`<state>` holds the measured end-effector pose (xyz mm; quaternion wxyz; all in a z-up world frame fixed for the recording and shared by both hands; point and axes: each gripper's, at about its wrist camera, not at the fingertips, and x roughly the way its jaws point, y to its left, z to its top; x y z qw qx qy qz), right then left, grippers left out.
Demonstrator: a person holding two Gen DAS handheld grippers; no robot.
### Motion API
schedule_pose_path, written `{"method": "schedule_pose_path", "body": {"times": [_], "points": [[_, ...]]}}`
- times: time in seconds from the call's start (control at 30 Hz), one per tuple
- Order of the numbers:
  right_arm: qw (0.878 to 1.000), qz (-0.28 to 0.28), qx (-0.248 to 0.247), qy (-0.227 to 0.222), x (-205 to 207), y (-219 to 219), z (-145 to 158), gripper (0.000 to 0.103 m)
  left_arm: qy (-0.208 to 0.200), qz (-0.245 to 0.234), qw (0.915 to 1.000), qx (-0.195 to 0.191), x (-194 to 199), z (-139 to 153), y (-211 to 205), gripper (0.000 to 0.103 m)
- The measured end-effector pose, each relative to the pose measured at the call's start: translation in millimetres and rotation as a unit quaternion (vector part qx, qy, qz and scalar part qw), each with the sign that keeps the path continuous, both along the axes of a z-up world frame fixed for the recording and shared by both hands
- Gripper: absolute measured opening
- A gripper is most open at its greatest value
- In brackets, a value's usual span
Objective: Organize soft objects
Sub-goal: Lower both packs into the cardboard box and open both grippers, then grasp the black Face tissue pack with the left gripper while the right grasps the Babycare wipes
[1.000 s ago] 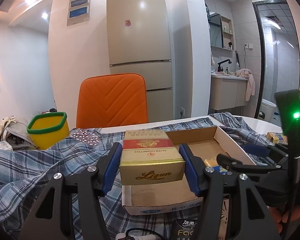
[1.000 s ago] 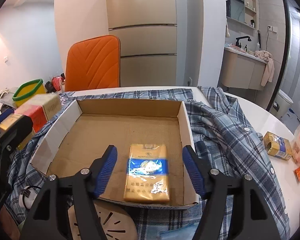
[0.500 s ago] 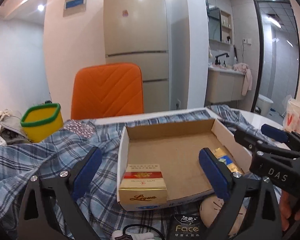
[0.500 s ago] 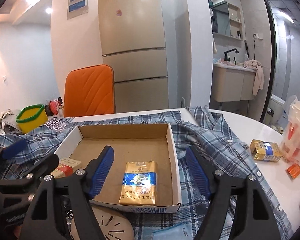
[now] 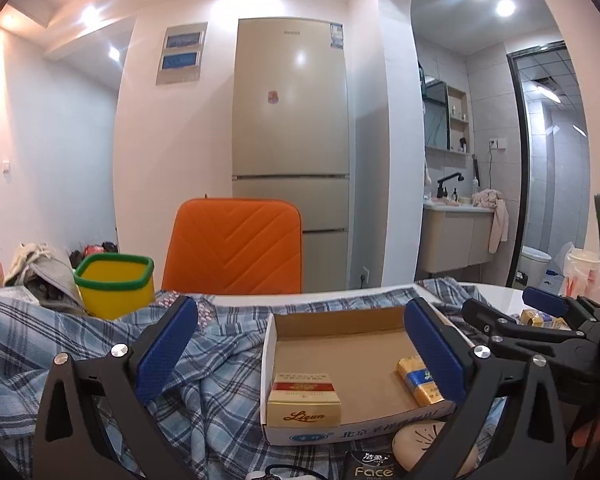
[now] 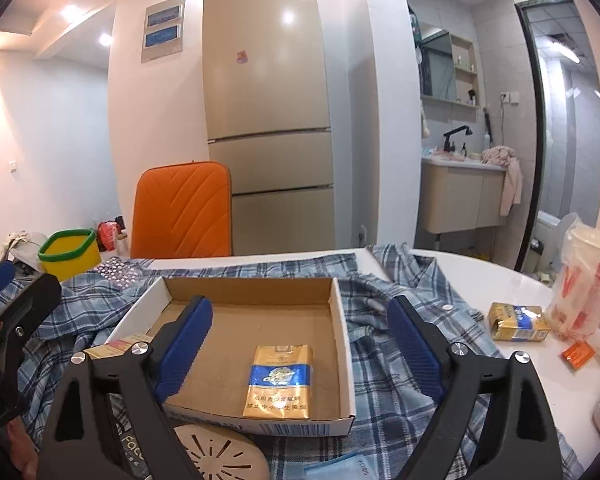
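Cardboard tray (image 5: 332, 322) (image 6: 342, 320): shallow, open-topped, resting on a blue plaid shirt (image 5: 220, 364) (image 6: 400, 344) spread over the white counter (image 6: 480, 276).

Red-and-gold pack (image 5: 305, 399) (image 6: 116, 347): lying inside the tray at its near left corner, marked "Liqun" on the front edge. Sits below and between the left gripper's (image 5: 300, 356) jaws, touching neither.

Gold-and-blue pack (image 6: 280, 380) (image 5: 414, 378): lying flat in the tray toward its near right side. Sits between the right gripper's (image 6: 300, 352) jaws, clear of both pads.

Left gripper: jaws spread wide, holding nothing, raised above the tray's near edge.

Right gripper: jaws spread wide, holding nothing, likewise above the tray.

Second gold-and-blue pack (image 6: 518, 322): on the bare counter right of the shirt, just beside a bagged cup (image 6: 584, 280).

Yellow tub (image 5: 114, 286) (image 6: 69, 254), green-rimmed: far left. Orange chair (image 5: 234, 246) (image 6: 182, 210) behind the counter, refrigerator (image 5: 290, 128) beyond it.
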<state>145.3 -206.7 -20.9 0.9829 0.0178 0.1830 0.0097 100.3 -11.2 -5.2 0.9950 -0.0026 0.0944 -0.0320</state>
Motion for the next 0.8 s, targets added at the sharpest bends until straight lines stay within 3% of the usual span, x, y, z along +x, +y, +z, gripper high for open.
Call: {"method": "schedule_pose_path", "body": {"times": [0.2, 0.33, 0.4, 0.7, 0.8], "points": [[0.999, -0.001, 0.011, -0.036, -16.7, -4.5, 18.3, 0.091, -0.051, 0.012, 0.9986, 0.002, -23.2, 21.6, 3.4, 0.102], [0.996, 0.008, -0.006, -0.09, -41.7, -4.8, 40.1, 0.092, -0.069, 0.01, 0.9976, 0.0, -40.7, 36.5, 6.8, 0.103], [0.994, 0.005, -0.018, -0.108, -52.6, -5.9, 44.3, 0.103, -0.07, 0.008, 0.9975, -0.001, -48.5, 38.9, 8.5, 0.103], [0.988, 0.0, -0.015, -0.152, -106.3, -24.6, 38.9, 0.103, -0.077, 0.013, 0.9969, 0.008, -77.6, 15.9, 3.2, 0.103], [0.988, 0.002, -0.015, -0.151, -114.7, -30.5, 33.8, 0.103, -0.069, 0.002, 0.9969, 0.038, -75.9, 6.1, -8.6, 0.103]]}}
